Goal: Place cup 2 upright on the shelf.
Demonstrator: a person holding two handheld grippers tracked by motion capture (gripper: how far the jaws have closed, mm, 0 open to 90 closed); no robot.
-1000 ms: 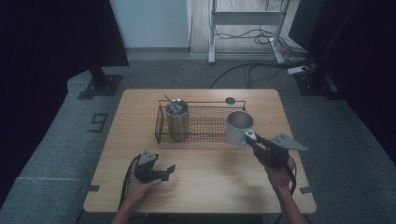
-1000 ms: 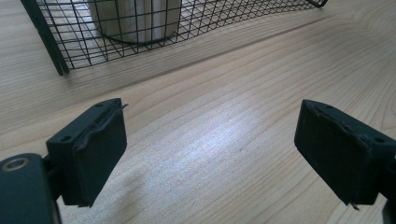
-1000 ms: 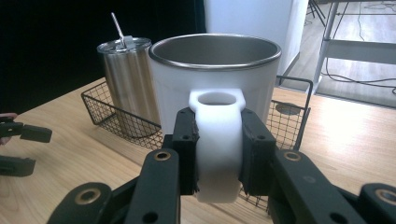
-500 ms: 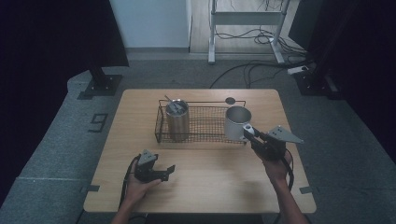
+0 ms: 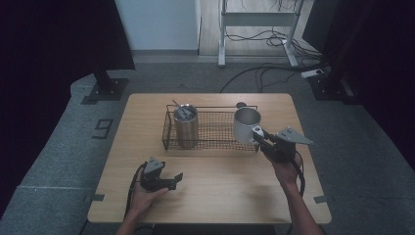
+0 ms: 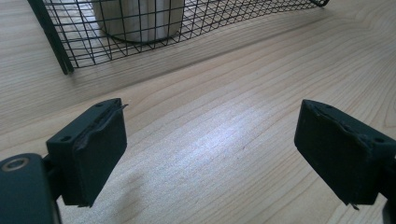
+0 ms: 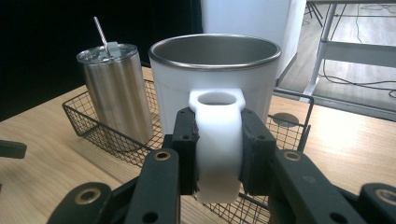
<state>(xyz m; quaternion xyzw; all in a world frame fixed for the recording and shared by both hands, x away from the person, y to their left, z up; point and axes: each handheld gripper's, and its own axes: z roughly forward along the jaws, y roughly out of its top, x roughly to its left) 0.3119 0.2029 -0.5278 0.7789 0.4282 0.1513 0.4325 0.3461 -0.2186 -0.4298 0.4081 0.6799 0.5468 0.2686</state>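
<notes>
We see the right gripper (image 7: pixel 218 154) with its jaws pinching the white handle (image 7: pixel 218 140) of the white mug (image 7: pixel 215 74); the pads press on both sides of that handle. The mug stands upright, its steel-lined mouth open to the top, and in the high view the mug (image 5: pixel 246 123) sits at the right end of the wire basket (image 5: pixel 211 145), though we cannot tell whether its base rests on the mesh or hangs just above it. The right hand (image 5: pixel 285 169) comes in from the near right part of the table (image 5: pixel 220 196).

At the left end of the same basket we see a steel tumbler (image 5: pixel 186 125), upright, with a lid and a straw (image 7: pixel 100 30). The basket lies in the far middle of the table, its long side parallel to the far edge.

The left gripper (image 6: pixel 212 154) has its jaws spread wide with only bare wood between them. In the high view this left gripper (image 5: pixel 159 177) rests near the near left corner of the table, well apart from the basket, held by the left hand (image 5: pixel 147 193).
</notes>
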